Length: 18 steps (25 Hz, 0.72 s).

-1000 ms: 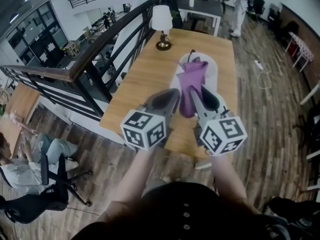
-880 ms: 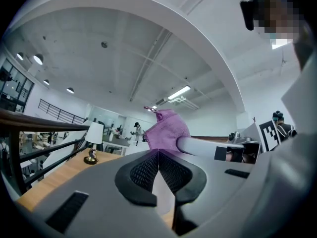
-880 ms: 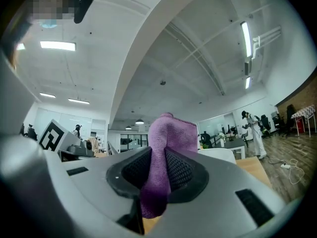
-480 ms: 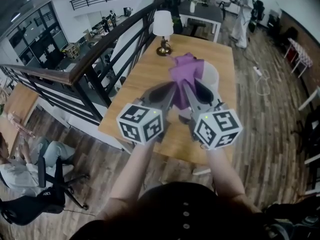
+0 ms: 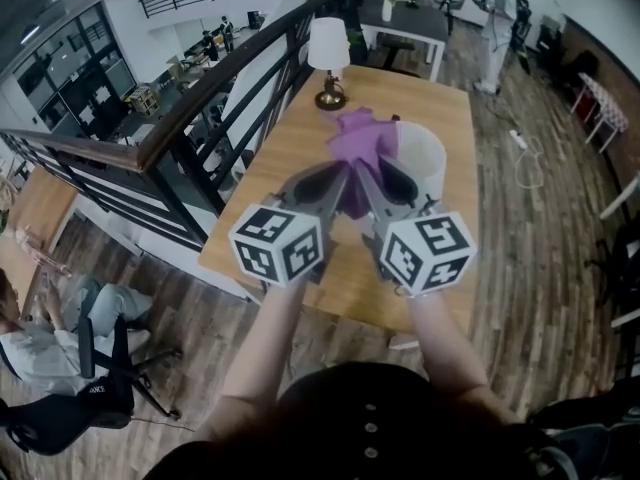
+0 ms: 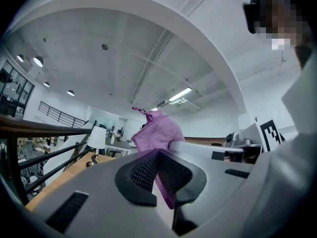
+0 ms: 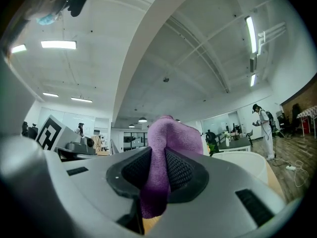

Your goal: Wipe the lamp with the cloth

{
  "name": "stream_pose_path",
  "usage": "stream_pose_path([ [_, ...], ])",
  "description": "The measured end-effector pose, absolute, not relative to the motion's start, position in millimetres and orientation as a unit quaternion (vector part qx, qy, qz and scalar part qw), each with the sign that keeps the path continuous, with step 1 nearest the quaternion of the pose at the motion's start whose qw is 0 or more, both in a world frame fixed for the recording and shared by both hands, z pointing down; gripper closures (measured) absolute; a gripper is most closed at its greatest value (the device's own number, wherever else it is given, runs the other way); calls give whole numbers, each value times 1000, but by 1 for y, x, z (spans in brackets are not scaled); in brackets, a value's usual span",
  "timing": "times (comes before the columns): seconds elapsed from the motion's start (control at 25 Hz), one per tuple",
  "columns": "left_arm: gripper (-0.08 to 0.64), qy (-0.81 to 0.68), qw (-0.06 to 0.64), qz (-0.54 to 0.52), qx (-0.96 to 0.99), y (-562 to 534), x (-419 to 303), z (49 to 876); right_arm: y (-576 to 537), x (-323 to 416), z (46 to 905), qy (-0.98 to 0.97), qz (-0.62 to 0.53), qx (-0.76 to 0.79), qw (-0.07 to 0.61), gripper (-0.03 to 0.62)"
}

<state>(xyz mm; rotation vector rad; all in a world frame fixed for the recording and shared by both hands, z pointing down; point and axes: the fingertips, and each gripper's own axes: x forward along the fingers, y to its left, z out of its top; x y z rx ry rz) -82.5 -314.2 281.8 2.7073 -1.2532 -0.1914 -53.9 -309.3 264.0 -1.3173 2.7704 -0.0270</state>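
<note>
Left tongs (image 6: 158, 152), right tongs (image 7: 159, 161) both pinching cloth (image 5: 360, 144), lamp (image 5: 328, 52) beyond

- From the head view, we look forward and steeply down onto the long light-wood table (image 5: 285, 163) from high above it.
- In the left gripper view, we sit right behind the jaws, tilted up toward the ceiling.
- In the right gripper view, we sit equally close, also tilted up.
- All 3 views share the purple terry cloth (image 5: 362, 143).
- Only 2, head and left gripper, share the white-shaded brass lamp (image 5: 328, 43).
</note>
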Motion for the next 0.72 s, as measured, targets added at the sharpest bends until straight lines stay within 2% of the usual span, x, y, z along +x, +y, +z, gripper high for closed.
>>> stream_pose_path([
  [0.72,548,-422,120,-41,898,-319,-90,320,-313,-63,305,897,-54,-439,1,515],
])
